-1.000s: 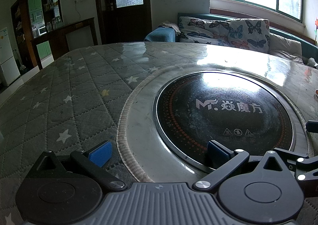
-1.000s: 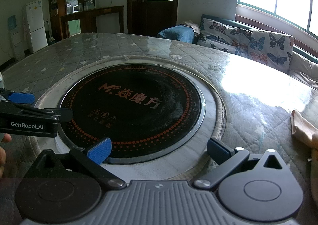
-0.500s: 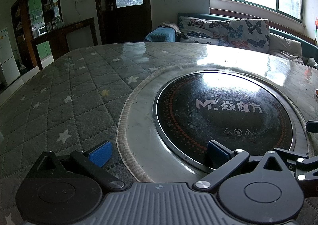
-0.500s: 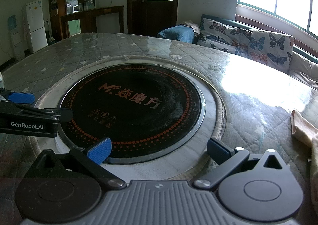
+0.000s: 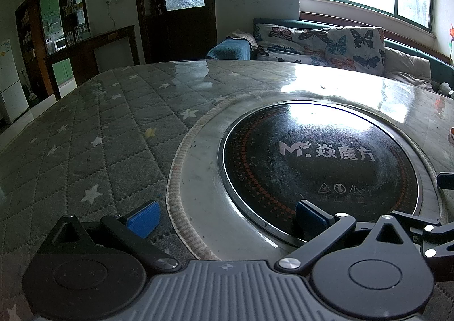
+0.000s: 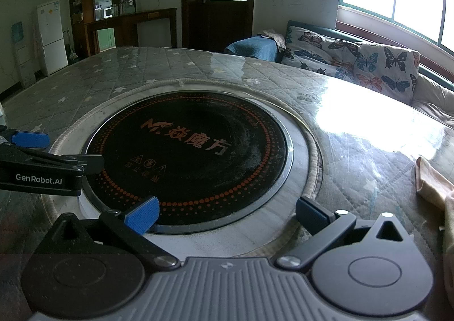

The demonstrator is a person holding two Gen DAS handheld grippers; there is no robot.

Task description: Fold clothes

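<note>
The cloth (image 6: 434,187), soft, beige and crumpled, lies at the table's right edge, well apart from both grippers. The table (image 5: 85,151) wears a grey quilted cover with pale stars under a glossy clear sheet; a round black glass hotplate (image 5: 320,168) sits in its middle. The left gripper (image 5: 224,216) and right gripper (image 6: 224,214) hover low, jaws spread wide, holding nothing.
</note>
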